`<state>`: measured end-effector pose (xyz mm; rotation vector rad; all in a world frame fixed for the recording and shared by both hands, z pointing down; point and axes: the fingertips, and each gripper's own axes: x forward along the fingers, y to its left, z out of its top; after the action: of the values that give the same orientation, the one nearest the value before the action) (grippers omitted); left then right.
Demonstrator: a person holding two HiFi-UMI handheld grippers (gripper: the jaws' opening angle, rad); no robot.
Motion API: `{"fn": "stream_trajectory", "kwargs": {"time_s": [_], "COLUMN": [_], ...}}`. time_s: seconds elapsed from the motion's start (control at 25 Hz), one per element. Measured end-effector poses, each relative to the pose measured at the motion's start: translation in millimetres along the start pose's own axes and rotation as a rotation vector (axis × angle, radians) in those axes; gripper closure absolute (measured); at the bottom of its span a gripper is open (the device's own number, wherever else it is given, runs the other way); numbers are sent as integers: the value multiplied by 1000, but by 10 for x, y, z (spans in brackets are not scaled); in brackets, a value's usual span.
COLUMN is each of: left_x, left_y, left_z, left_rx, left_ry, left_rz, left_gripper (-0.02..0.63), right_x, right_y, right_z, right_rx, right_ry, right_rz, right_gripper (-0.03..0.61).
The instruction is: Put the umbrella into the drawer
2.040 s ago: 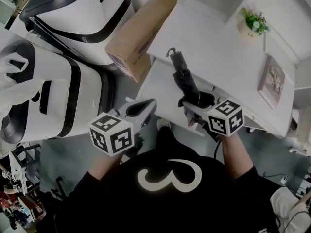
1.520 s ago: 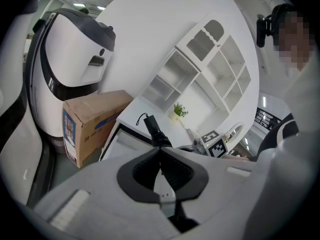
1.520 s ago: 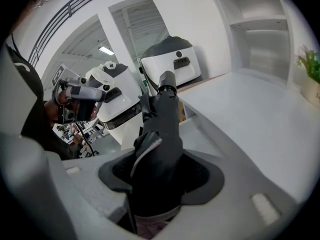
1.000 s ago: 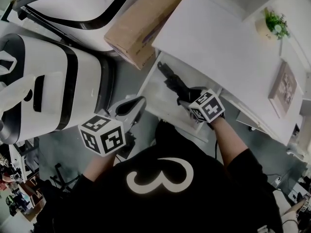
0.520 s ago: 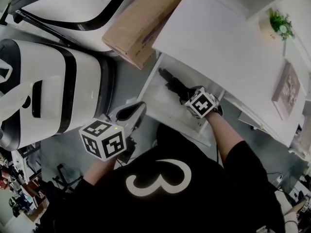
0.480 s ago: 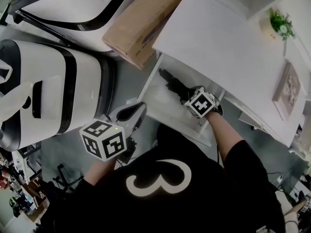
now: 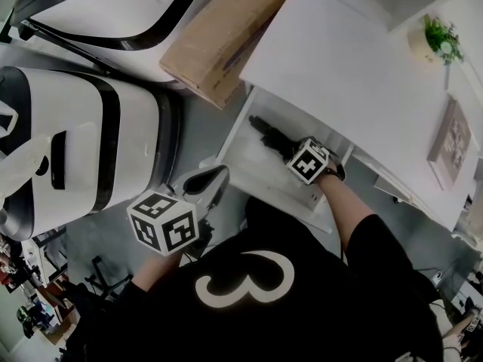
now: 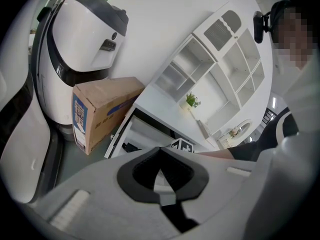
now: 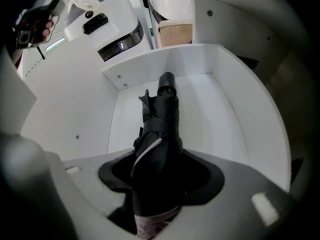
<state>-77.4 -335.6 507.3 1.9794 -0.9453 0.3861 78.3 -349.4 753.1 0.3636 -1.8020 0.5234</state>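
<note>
A grey floor fills the left of the head view, where a large white machine with black bands (image 7: 83, 142) stands with a second white machine (image 7: 113, 6) beyond it. To the right is a white desk (image 7: 339, 74), and a cardboard box (image 7: 219, 36) leans at its left edge, next to the second machine. Below the desktop a white drawer (image 9: 215, 114) is pulled open. The right gripper (image 9: 156, 181) points steeply down into it, its jaws clamped on a folded black umbrella (image 9: 160, 129), which lies lengthwise inside the drawer with its far end near the back wall; whether it rests on the drawer bottom cannot be told. The left gripper (image 8: 159, 154) hangs over the floor, left of the drawer and well apart from it, jaws together with nothing between them. A picture frame (image 7: 453, 138) and a small potted plant (image 7: 438, 40) sit at the far right of the desk
</note>
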Motion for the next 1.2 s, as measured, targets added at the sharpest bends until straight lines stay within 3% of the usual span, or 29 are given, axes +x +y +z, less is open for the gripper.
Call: {"fn": "stream_trajectory", "kwargs": {"time_s": [0.44,0.8,1.2], "left_x": [89,91,-84], "left_y": [57,0,-247], "left_z": [34,5,-49], "left_rx": [23,31,83], "left_ry": [17,12,-22], "left_rz": [-5,-20,-69], "left_gripper": [604,604,604], "right_x": [126,18,-974], "right_y": [-19,19,38], "right_z": [-30,-54,74], "right_rx": [16,78,268], "right_ry": [4,-19,-301], "right_rz": [-5,-8,-97], "right_gripper": [323,260,255]}}
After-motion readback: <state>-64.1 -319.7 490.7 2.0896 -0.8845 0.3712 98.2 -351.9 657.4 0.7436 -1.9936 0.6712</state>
